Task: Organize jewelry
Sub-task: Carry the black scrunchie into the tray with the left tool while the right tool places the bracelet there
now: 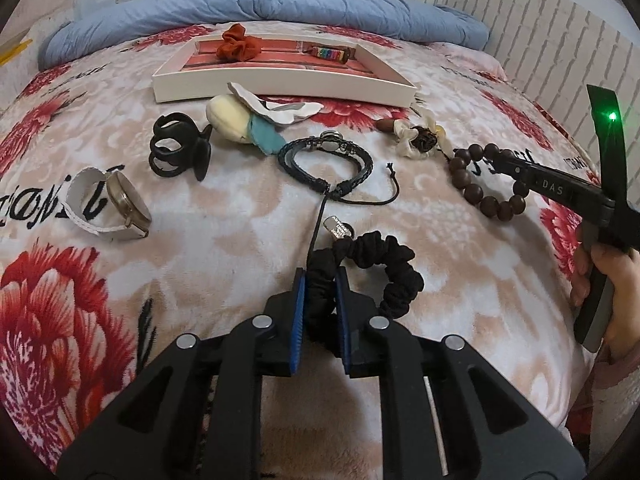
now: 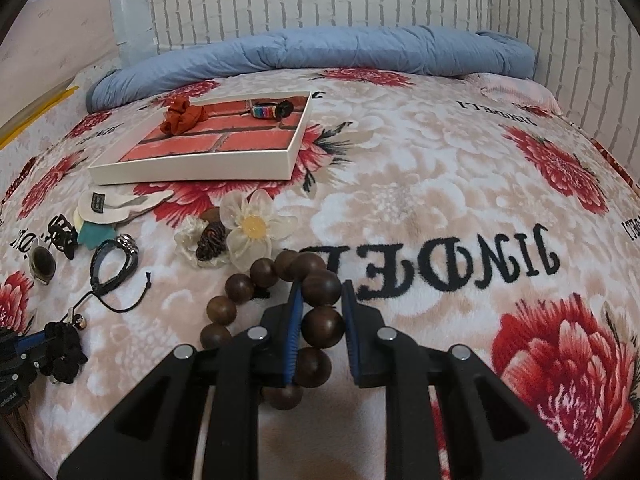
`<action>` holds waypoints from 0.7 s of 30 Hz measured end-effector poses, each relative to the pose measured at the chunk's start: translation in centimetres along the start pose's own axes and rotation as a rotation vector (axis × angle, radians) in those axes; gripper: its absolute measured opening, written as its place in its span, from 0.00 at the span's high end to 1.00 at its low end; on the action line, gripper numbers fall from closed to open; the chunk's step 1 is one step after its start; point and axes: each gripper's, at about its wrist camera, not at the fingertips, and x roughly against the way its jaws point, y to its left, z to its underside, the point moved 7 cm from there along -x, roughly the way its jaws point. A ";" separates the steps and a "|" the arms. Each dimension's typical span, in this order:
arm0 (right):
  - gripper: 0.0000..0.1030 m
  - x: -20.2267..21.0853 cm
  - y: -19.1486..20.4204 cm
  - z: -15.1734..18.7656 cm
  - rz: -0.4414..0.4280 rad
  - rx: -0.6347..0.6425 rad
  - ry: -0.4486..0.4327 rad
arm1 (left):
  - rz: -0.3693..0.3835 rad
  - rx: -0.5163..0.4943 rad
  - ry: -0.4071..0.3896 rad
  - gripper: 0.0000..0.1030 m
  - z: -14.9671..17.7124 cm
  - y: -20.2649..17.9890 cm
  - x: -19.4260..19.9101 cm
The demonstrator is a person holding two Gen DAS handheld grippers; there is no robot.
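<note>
Scrunchie [image 1: 372, 264] and beads [image 2: 304, 312] are each pinched on the blanket [image 1: 224, 216], the black scrunchie between the left gripper's [image 1: 320, 280] pads and one brown bead of the bracelet between the right gripper's [image 2: 320, 304]. To do this well, I'd lift both straight up before swinging ahead to the tray [image 1: 280, 92] beyond them. The scrunchie's charm [image 1: 340, 230] seems to lie by the cord [image 1: 316, 224] just ahead, so it might snag.

Floral blanket [image 2: 420, 184] covers bed; white brick wall [image 2: 360, 4], perhaps wallpaper, behind
</note>
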 end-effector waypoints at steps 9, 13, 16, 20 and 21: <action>0.80 -0.4 -0.3 0.4 -0.002 -0.016 0.008 | -0.017 -0.007 0.001 0.85 0.8 0.1 0.6; 0.80 -0.5 -0.3 0.4 -0.002 -0.019 0.008 | -0.018 -0.003 -0.001 0.84 1.2 0.3 1.0; 0.80 -0.4 -0.3 0.4 0.001 -0.020 -0.001 | -0.010 0.006 -0.007 0.85 1.3 0.4 1.2; 0.81 -0.2 -0.3 0.3 0.004 -0.022 -0.010 | -0.003 0.006 -0.005 0.89 1.0 0.5 1.1; 0.81 -0.1 -0.3 0.1 0.006 -0.024 -0.020 | 0.000 0.005 -0.009 0.90 0.9 0.6 1.2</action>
